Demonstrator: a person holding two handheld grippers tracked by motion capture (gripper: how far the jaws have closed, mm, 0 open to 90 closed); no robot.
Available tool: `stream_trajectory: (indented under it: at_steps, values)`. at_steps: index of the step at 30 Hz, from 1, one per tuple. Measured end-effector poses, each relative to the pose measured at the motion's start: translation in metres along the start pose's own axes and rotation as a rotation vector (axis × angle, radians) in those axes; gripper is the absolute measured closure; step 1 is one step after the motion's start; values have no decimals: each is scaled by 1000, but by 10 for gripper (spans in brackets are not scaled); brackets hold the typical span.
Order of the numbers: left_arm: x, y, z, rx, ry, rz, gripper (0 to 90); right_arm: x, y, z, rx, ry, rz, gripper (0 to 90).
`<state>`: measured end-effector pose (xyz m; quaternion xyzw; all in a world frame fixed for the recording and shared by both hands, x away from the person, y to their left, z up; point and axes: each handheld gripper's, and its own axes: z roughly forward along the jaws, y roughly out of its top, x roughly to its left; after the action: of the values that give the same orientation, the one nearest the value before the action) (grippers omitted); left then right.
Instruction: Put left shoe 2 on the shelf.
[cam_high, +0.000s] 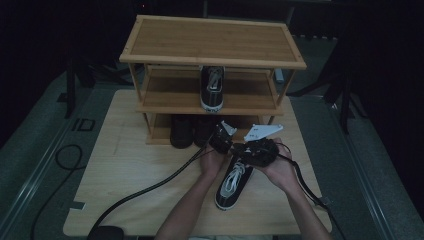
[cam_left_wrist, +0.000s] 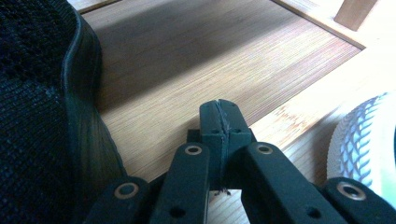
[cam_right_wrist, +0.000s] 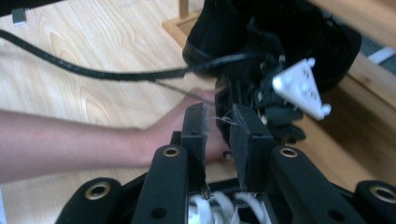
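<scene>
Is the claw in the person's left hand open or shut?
Shut. In the left gripper view, the left claw's two black jaws press flat together with nothing between them, above the wooden shelf.

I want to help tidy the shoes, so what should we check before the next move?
1. Left claw shut and empty: ok.
2. Right claw gripping the table sneaker: not ok, its jaws stand slightly apart above the white laces.
3. Table sneaker sitting on its sole: ok.
4. Free room on the middle shelf beside the shelved sneaker: ok.
5. Left claw clear of the black shoes on the bottom shelf: cannot tell.
</scene>
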<state>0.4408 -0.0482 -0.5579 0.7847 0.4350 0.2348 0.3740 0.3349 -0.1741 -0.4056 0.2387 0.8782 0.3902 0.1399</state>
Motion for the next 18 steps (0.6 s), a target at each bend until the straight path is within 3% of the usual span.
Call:
stream_trajectory:
  at_steps: [9, 18]
  values:
    - [0, 0, 0, 1, 0, -1, 900, 6, -31, 2, 38, 6, 46, 748]
    - [1, 0, 0, 1, -3, -3, 900, 6, -47, 5, 67, -15, 84, 722]
